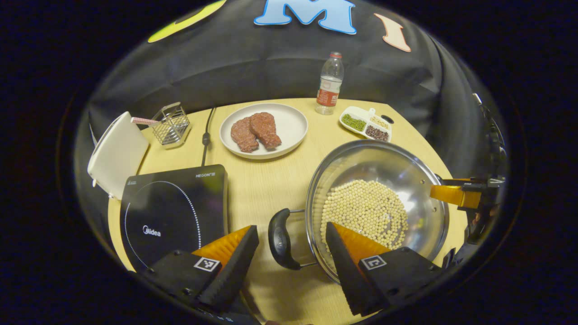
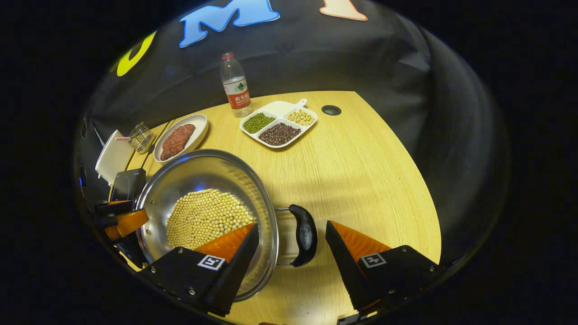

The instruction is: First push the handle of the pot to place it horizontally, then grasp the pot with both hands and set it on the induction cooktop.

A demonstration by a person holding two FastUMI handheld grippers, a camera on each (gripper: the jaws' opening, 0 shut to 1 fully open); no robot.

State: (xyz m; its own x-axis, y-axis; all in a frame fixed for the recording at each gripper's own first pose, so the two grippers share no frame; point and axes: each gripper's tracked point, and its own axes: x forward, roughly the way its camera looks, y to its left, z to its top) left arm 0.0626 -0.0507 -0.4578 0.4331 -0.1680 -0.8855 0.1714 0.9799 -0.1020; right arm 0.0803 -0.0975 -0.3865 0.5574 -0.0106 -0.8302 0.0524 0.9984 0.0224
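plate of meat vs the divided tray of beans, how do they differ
The plate is round and undivided, holding two reddish-brown pieces of meat; the tray is squarish, split into compartments, with a small handle tab. The tray holds green, dark and pale beans, each kind in its own compartment. Both are white and rest on the wooden table.

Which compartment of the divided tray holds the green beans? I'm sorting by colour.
In the right gripper view, the divided tray keeps the green beans in the compartment nearest the water bottle; the others hold dark red beans and pale beans.
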